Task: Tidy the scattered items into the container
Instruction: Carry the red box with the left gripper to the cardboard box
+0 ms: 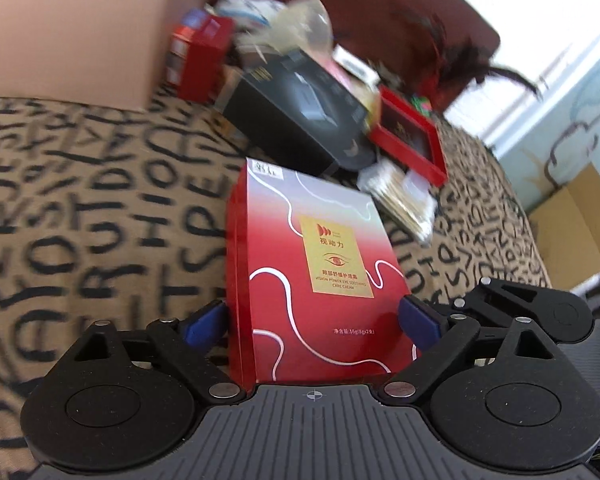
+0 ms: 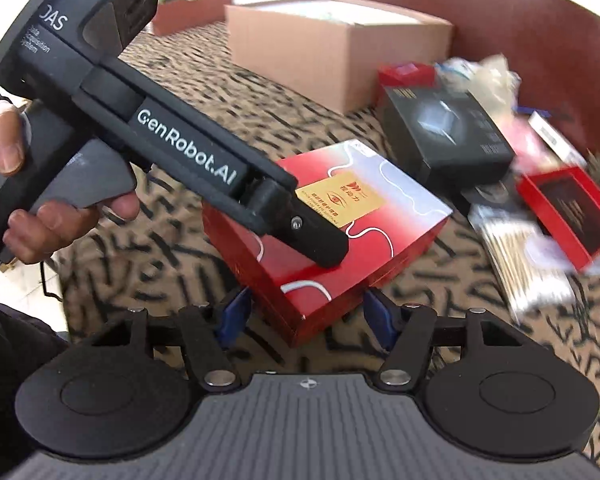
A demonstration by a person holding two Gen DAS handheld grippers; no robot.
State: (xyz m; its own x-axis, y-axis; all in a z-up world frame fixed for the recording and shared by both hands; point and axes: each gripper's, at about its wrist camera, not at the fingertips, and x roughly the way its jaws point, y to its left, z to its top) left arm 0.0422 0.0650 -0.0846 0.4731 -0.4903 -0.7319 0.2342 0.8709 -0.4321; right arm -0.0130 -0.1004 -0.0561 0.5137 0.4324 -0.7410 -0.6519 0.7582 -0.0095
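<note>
Red box point(image 1: 316, 280) sits on the letter-print cloth point(image 1: 80, 200), between the 2 blue pads point(image 1: 206, 322) of the left gripper point(image 1: 314, 320). Pads touch or nearly touch both sides; jaws clenched on the box as far as the left wrist view shows. In the right wrist view the left gripper point(image 2: 324, 248) reaches over the box point(image 2: 340, 216) from upper left, held by the left hand point(image 2: 40, 216).

Right gripper point(image 2: 306, 316): jaws released, blue pads point(image 2: 234, 316) spread either side of the box's near corner, apart from it.

Cardboard box point(image 2: 340, 48) stands open at the back of the cloth, well apart from the red box. Behind the red box lies a pile: black box point(image 2: 444, 128), red tray point(image 2: 568, 212) with a dark inside, pack of cotton swabs point(image 2: 520, 264) just beside the tray, small red carton point(image 1: 202, 56) near the cardboard box point(image 1: 72, 40). Rest of the pile is too blurred to name.
</note>
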